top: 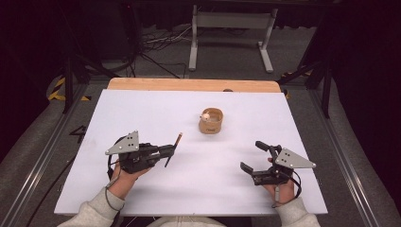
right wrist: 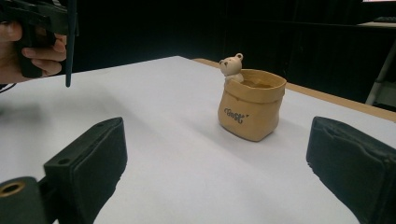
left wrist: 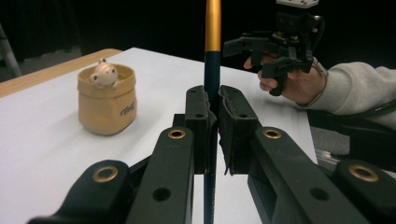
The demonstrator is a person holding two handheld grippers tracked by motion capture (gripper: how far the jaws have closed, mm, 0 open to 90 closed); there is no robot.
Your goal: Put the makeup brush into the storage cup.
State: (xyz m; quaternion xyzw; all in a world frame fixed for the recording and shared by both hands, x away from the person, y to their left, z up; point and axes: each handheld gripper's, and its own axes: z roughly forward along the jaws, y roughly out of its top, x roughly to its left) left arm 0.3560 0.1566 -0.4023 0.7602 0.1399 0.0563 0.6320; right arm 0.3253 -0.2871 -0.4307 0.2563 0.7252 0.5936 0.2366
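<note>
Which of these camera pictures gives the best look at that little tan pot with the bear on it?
The right gripper view: the pot sits close and unblocked between the open jaws, its bear and lettering clear. The left gripper view shows it off to one side, beside the pencil clamped in the jaws. The high view shows it small, from above.

The tan pot bears dark lettering too blurred to read.
</note>
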